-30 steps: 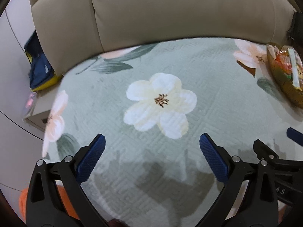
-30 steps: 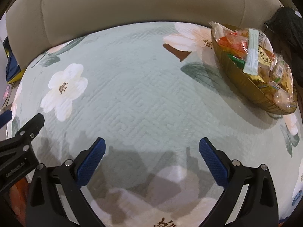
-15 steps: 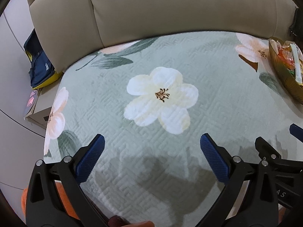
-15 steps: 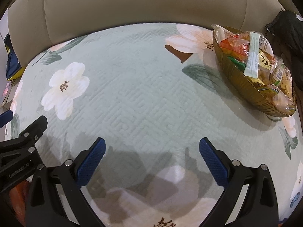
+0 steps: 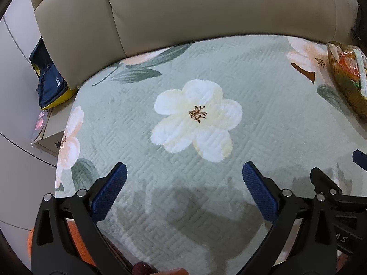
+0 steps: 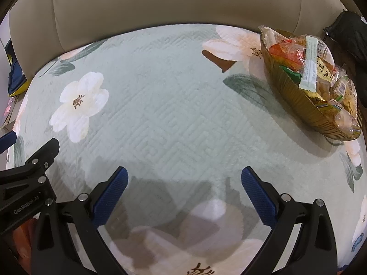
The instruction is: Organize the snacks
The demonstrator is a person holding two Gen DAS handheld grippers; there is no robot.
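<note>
My left gripper hangs with its two blue ribbed pads spread wide and nothing between them, over the pale green quilted cover with printed flowers; my right gripper is likewise released, its pads wide apart and empty above the same cover; the two tools sit side by side, the right one's black frame showing at four o'clock in the left view, the left one's at eight o'clock in the right view.

Outward at two o'clock in the right view stands one amber ribbed glass bowl of boat shape, resting on the cover near the beige leather sofa back; in the left view its edge peeks in at two o'clock. It is heaped with wrapped snacks: one long pale green stick pack lying on top, orange-red packets, a green one, a yellow printed one, several clear wrappers of biscuits; I cannot give an exact count, as they overlap.

One large white flower print lies at twelve o'clock ahead of the left gripper. At nine o'clock beyond the cover's edge are one navy and yellow bag and one cardboard box. At two o'clock in the right view, past the bowl, lies one black zipped garment.
</note>
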